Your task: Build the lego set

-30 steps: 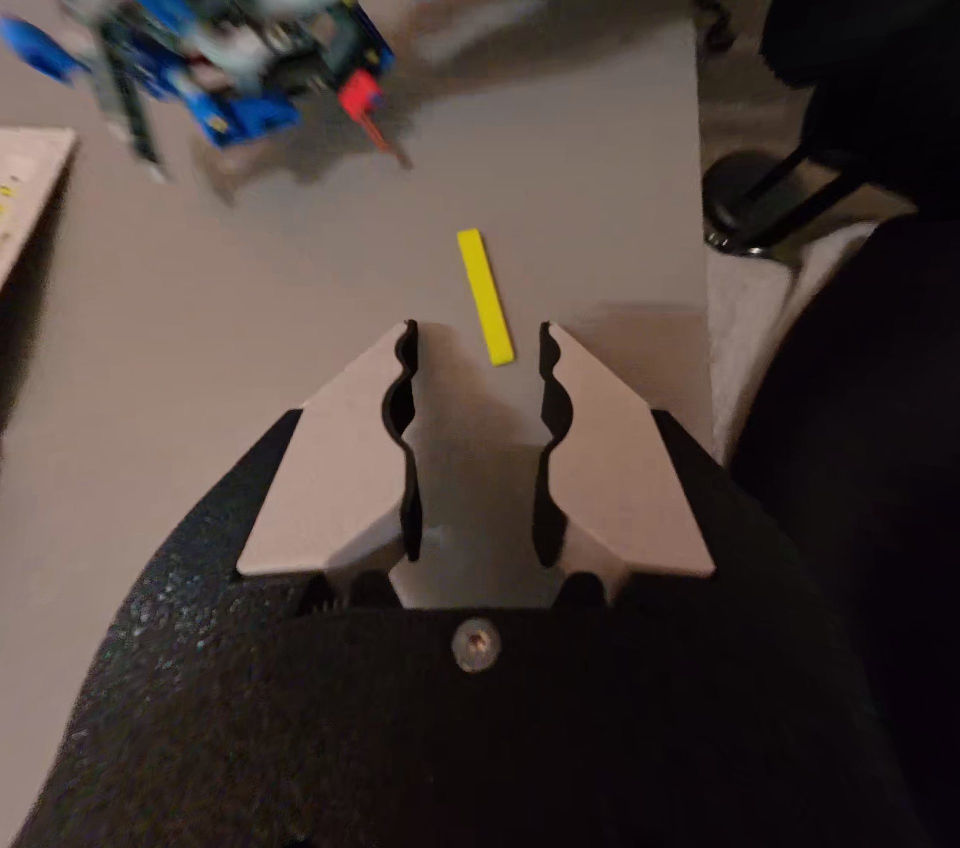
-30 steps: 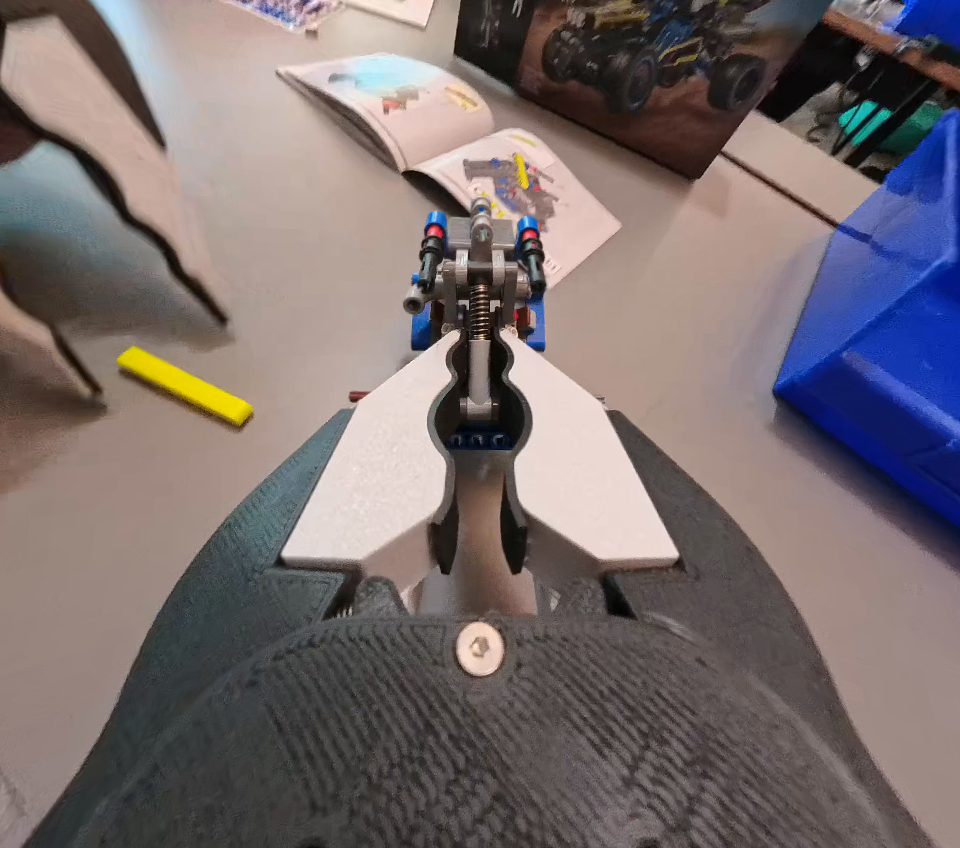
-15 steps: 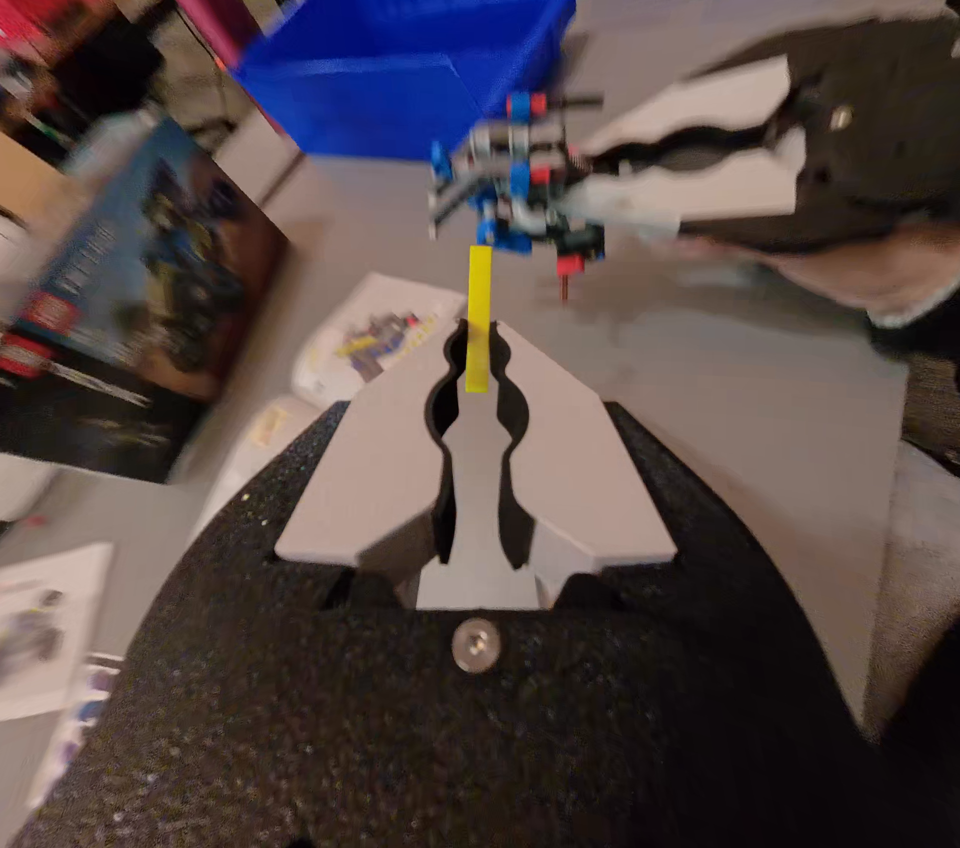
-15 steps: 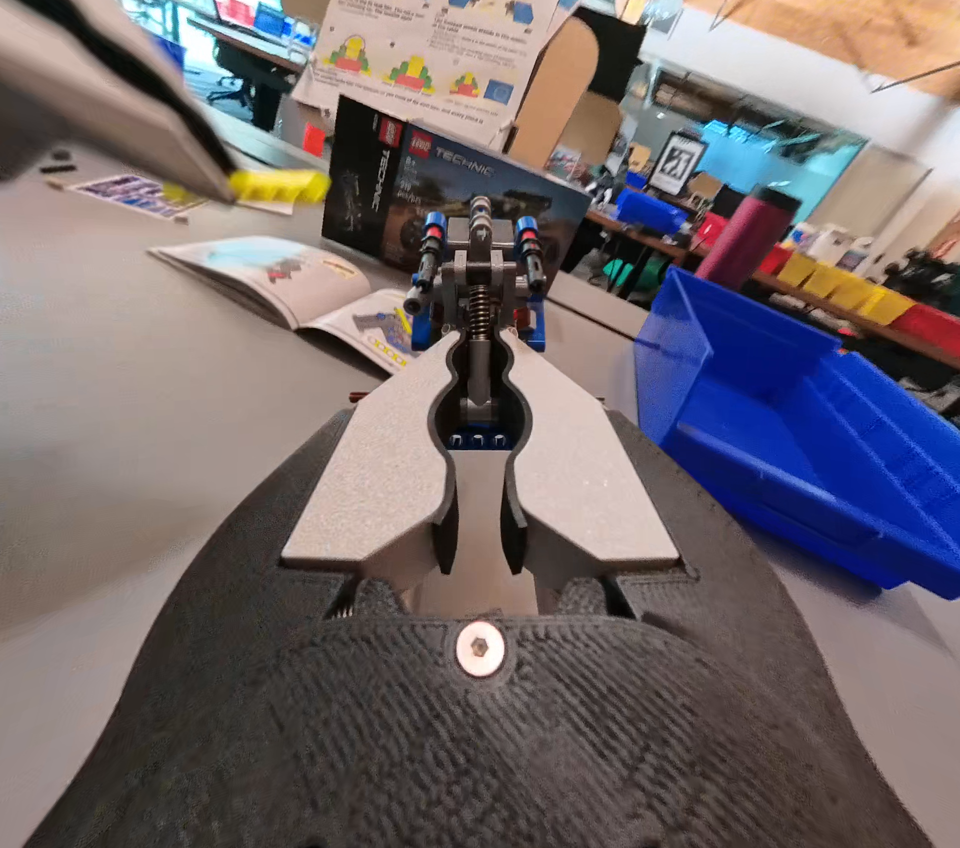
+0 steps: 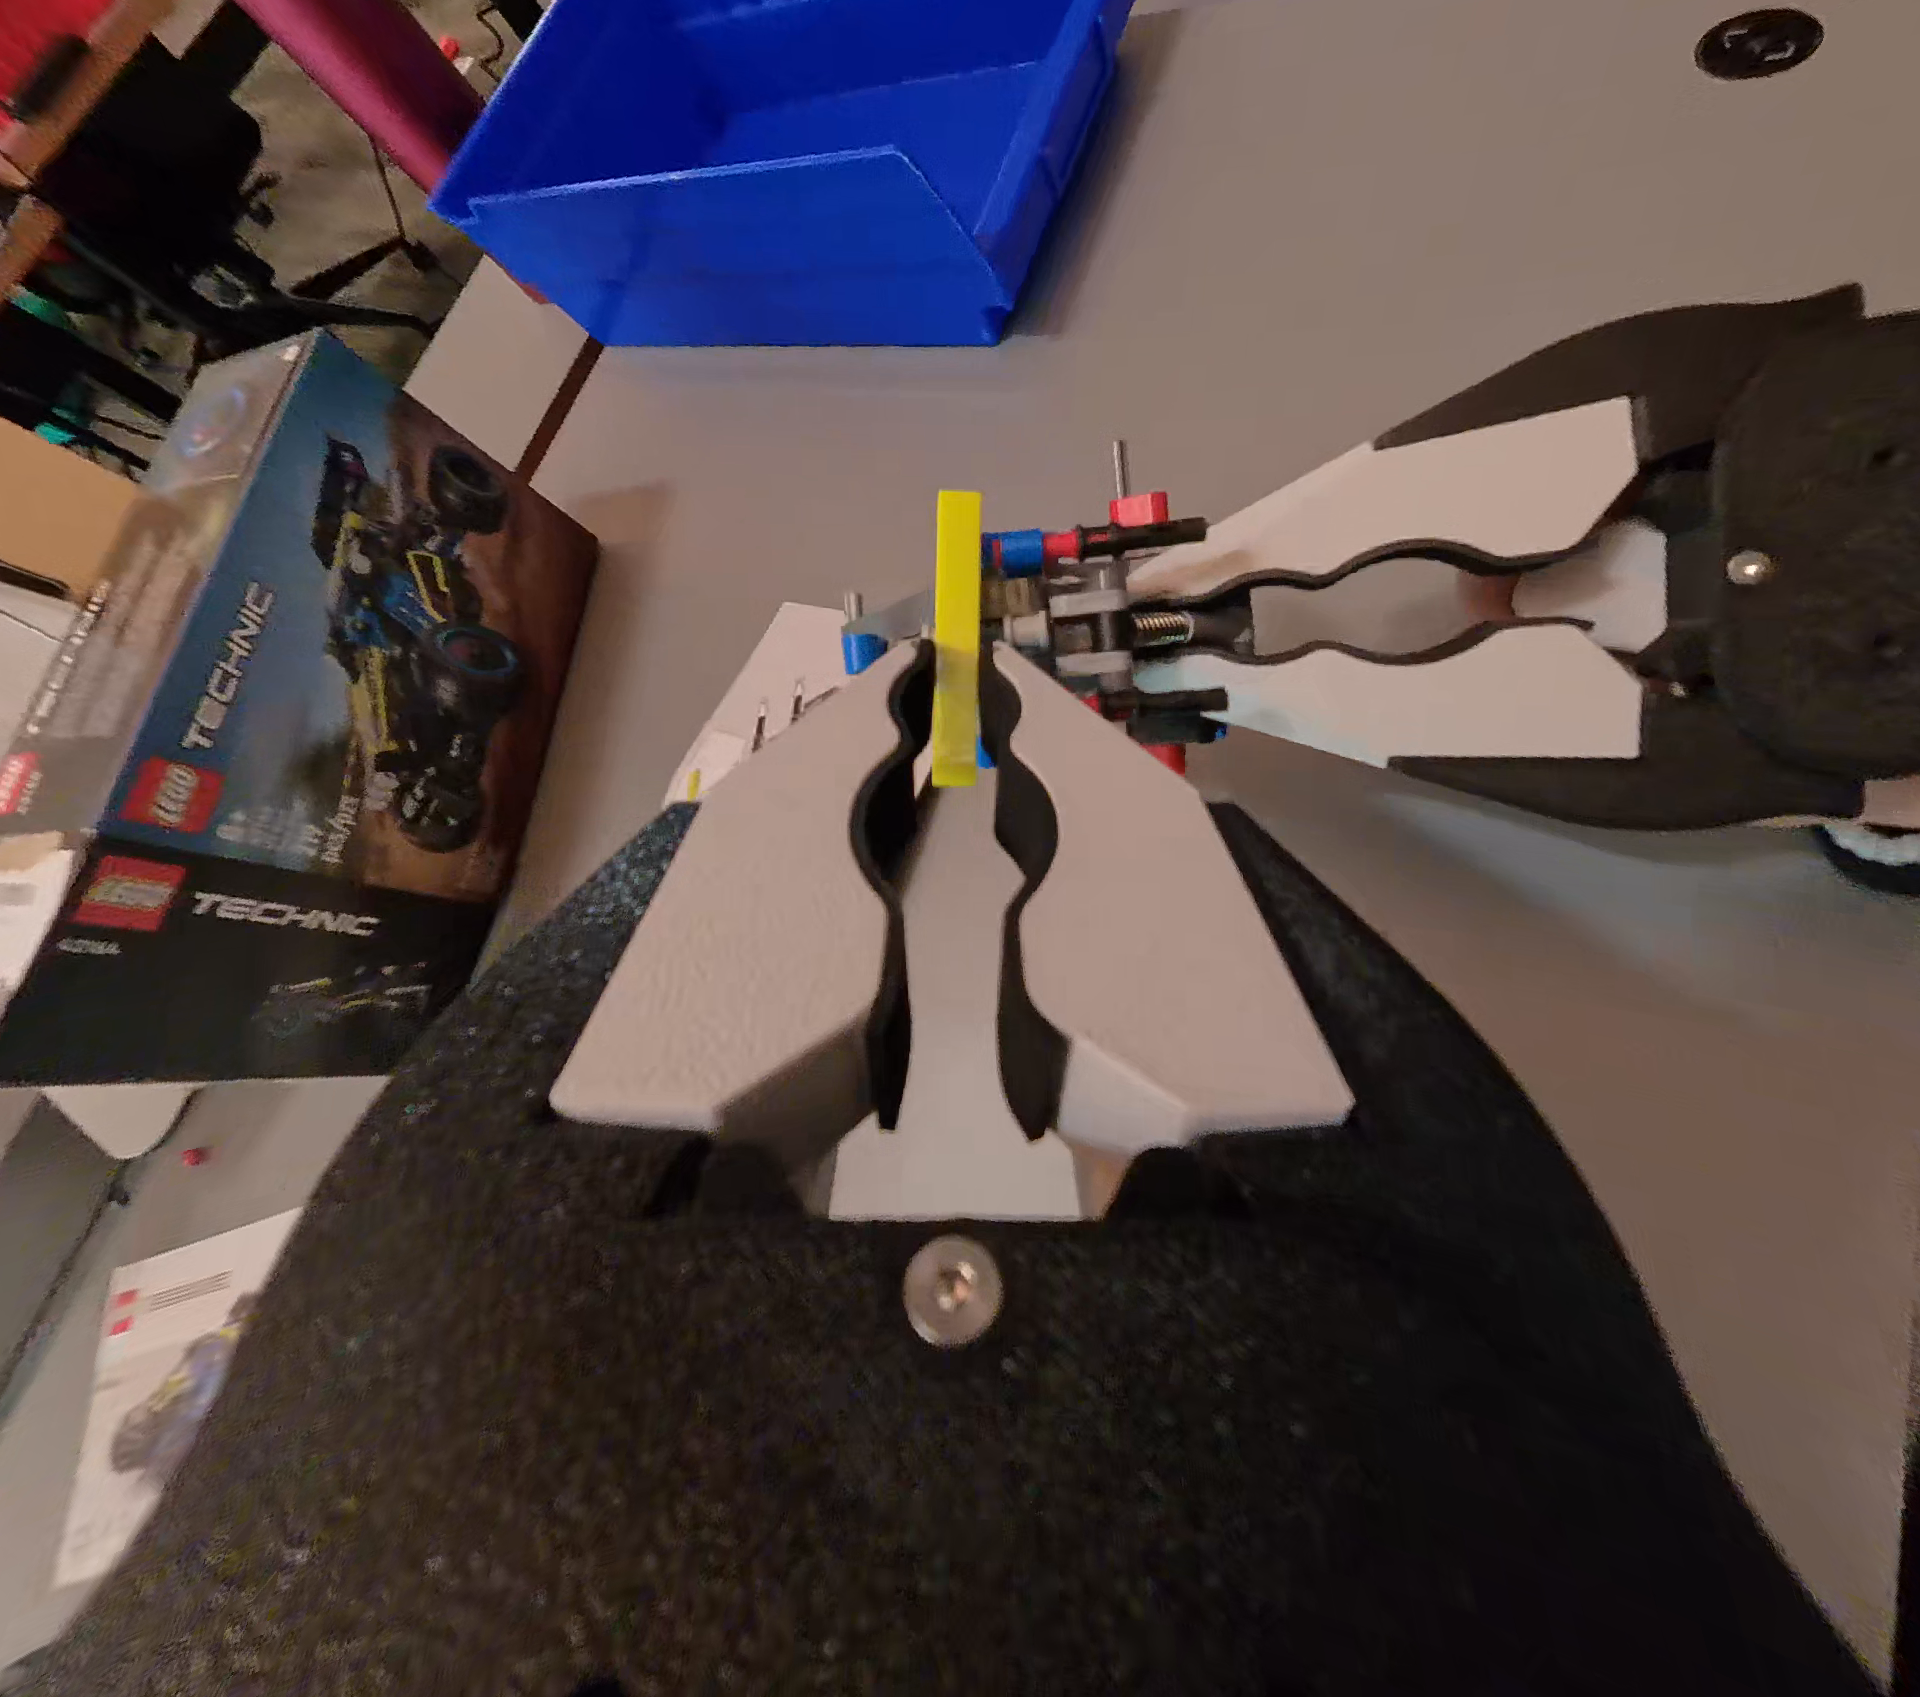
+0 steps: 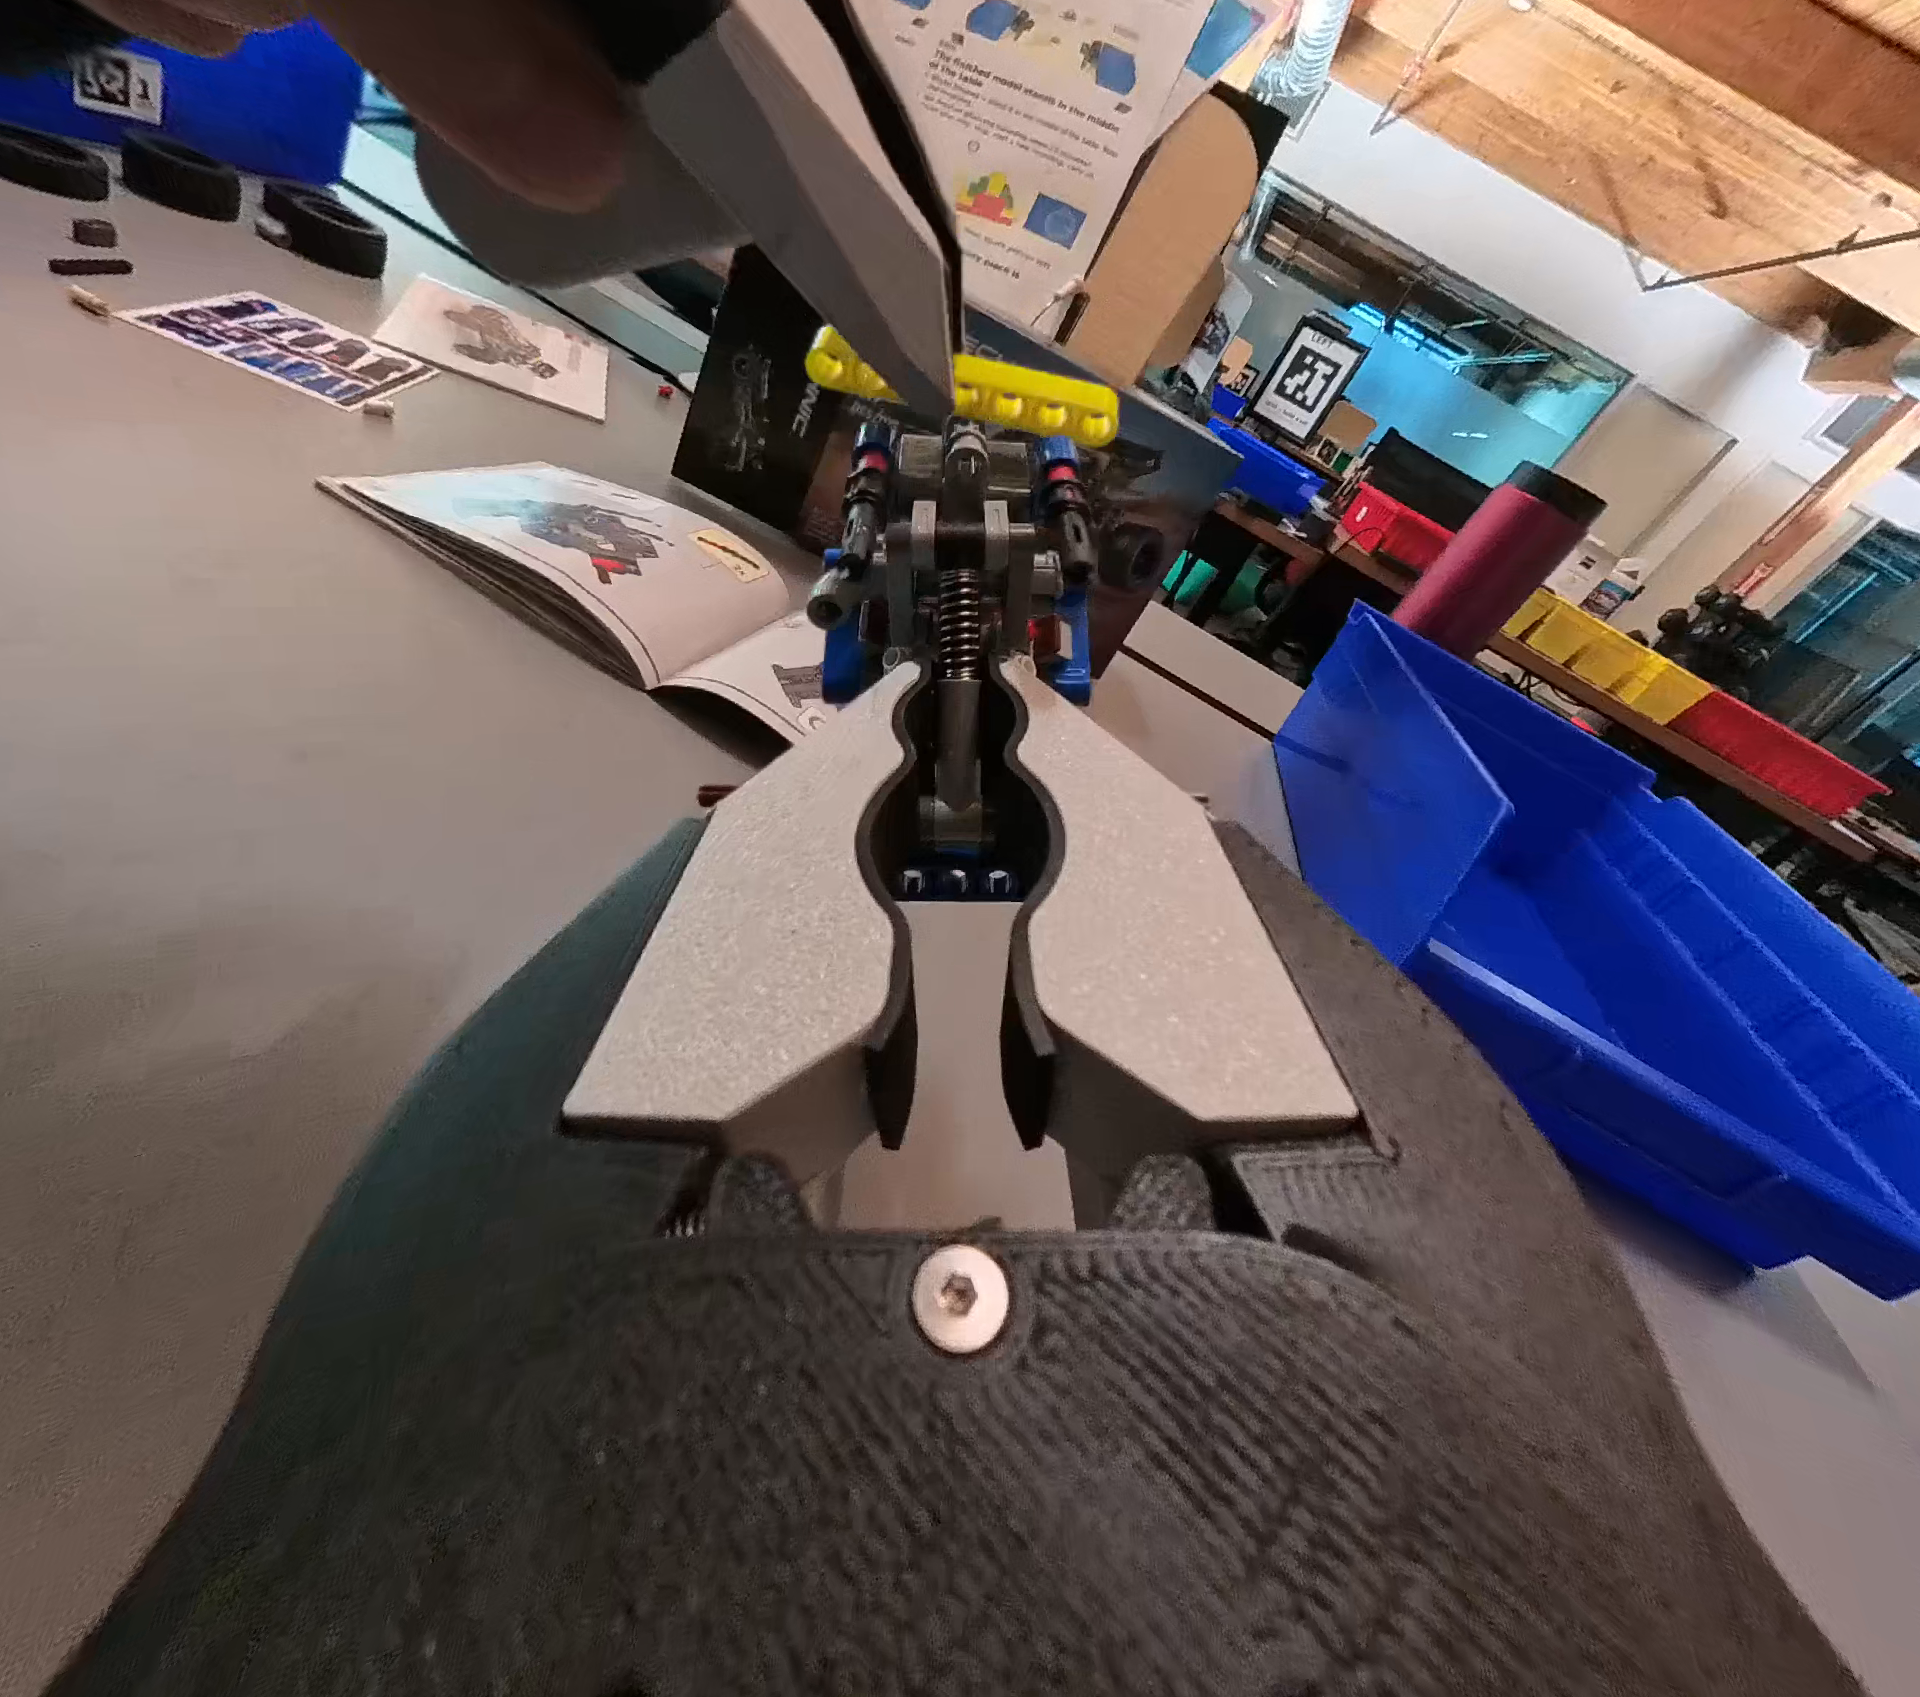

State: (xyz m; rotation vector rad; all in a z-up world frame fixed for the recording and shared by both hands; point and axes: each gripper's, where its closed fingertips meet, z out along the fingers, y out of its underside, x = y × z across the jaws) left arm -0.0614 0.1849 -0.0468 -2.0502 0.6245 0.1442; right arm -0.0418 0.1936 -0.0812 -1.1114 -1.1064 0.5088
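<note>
Now both grippers hold toy-brick parts above the grey table [image 5: 1455, 213].

Left gripper [image 5: 956, 671] pinches a yellow beam [image 5: 957, 608] upright between its fingertips; right gripper [image 6: 961, 676] clamps a blue-and-grey spring assembly [image 6: 956, 546], the beam just beside its far end. Blue bin [image 5: 831, 120] sits behind.

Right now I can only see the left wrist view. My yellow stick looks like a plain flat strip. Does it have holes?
Observer: Yes. In the right wrist view the yellow beam shows a row of round holes along its side.
Operator: What's past the toy the right gripper holds?
Observer: Behind the toy assembly an instruction booklet lies open on the table.
Operator: Are there wheels anywhere?
Observer: Yes, black tyres lie at the far left of the table, in front of a blue bin.
</note>
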